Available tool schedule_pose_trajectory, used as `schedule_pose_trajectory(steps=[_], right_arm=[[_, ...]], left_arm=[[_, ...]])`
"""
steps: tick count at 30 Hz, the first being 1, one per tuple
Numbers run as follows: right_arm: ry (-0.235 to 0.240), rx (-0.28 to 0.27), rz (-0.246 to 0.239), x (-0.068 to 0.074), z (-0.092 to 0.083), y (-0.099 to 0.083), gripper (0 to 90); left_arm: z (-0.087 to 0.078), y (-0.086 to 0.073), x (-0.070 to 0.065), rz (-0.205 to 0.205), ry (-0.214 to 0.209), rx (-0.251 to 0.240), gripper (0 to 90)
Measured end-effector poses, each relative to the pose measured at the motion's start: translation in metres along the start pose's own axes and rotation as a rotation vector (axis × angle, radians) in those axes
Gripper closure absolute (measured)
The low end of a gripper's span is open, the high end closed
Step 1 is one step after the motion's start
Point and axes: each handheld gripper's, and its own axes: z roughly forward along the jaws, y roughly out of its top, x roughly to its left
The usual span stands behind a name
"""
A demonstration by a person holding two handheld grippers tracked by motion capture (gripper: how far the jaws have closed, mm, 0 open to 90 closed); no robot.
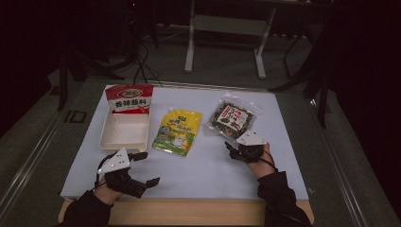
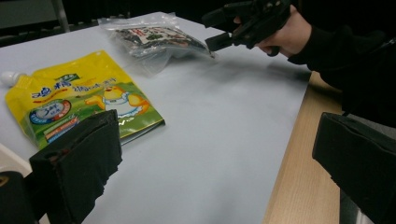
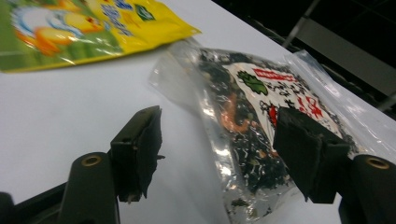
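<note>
Our right claw (image 3: pixel 217 154) stood apart, straddling the near edge of the clear seaweed bag (image 3: pixel 261 116) on the white surface (image 1: pixel 213 165); we judged pinching that edge squarely was best.

In the right gripper view the yellow pouch (image 3: pixel 93 28) runs off the top and left edges, and the right tool (image 3: pixel 217 154) covers part of the clear bag's (image 3: pixel 243 121) near end. In the left gripper view the white tray (image 2: pixel 8 161) is a sliver behind the left tool (image 2: pixel 219 172). Print on the red packet (image 1: pixel 128 98) is too small to read.
</note>
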Motion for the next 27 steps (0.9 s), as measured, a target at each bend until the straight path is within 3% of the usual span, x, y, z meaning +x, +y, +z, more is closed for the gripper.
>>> schedule_pose_trajectory(steps=[8, 10, 13, 15, 22, 27], right_arm=[[-0.032, 0.051, -0.038, -0.001, 0.016, -0.008, 34.7], [-0.051, 0.063, -0.082, -0.001, 0.021, -0.01, 36.2], [-0.115, 0.089, -0.186, 0.002, 0.026, -0.014, 38.6], [-0.133, 0.1, -0.213, 0.003, 0.029, -0.015, 39.8], [-0.154, 0.116, -0.222, 0.003, 0.036, -0.021, 45.8], [-0.139, 0.127, -0.192, 0.0, 0.036, -0.02, 51.1]], left_arm=[[0.001, -0.002, 0.004, -0.012, -0.012, 0.006, 2.2], [0.001, -0.002, 0.004, -0.014, -0.01, 0.007, 2.2], [0.001, -0.002, 0.005, -0.018, -0.012, 0.005, 2.7], [0.0, -0.002, 0.006, -0.019, -0.009, 0.005, 2.8], [0.0, -0.004, 0.009, -0.028, -0.009, 0.007, 2.8], [0.0, -0.005, 0.01, -0.035, -0.011, 0.007, 2.8]])
